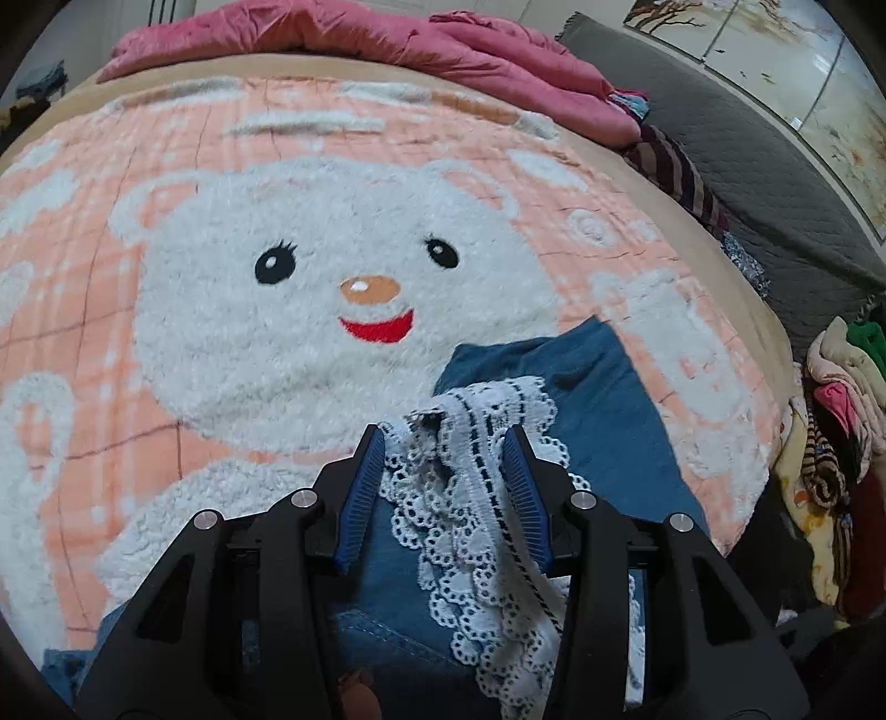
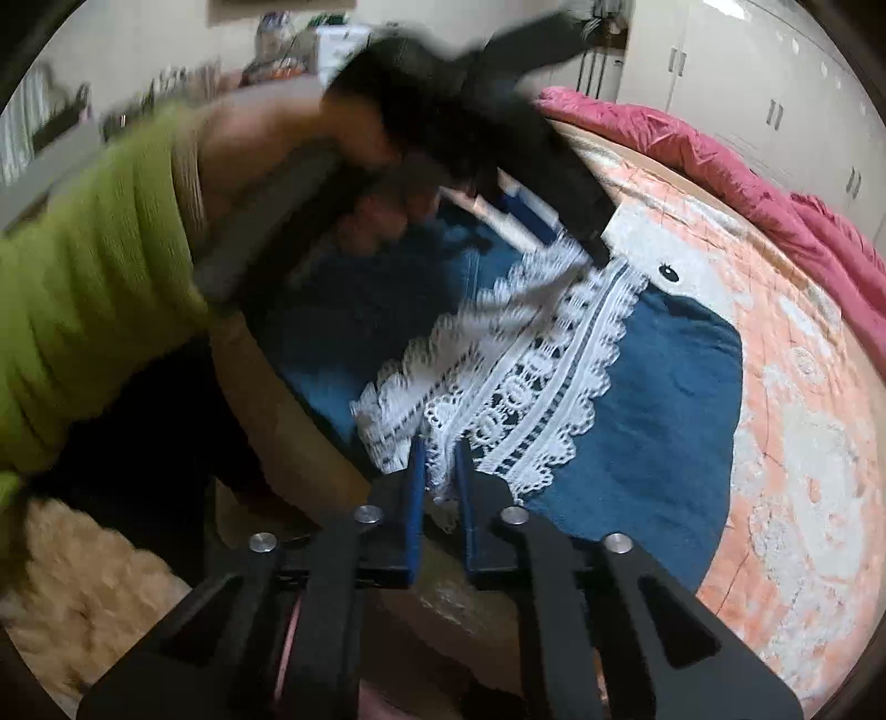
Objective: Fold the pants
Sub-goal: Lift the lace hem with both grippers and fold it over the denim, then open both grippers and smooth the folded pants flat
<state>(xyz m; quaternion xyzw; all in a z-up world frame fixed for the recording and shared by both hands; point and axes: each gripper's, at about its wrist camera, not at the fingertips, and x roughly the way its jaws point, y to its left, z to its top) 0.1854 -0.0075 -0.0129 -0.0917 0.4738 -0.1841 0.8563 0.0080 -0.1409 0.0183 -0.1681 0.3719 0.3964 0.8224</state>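
Pants (image 2: 653,410) pinched by lace trim (image 1: 470,476) only: right gripper (image 2: 440,459) fingers nearly pressed together on lace, left gripper (image 1: 446,459) fingers spread around it, likely to slip and spoil fold.

Blue pants (image 1: 603,399), white lace trim (image 1: 476,498)

Black claw (image 1: 443,443) frames, ribbed blue pads (image 1: 362,493), silver screws, lime-green ribbed sleeve (image 2: 94,288)

Blanket (image 1: 232,232) open ahead (quilt (image 1: 387,44) bounds it).
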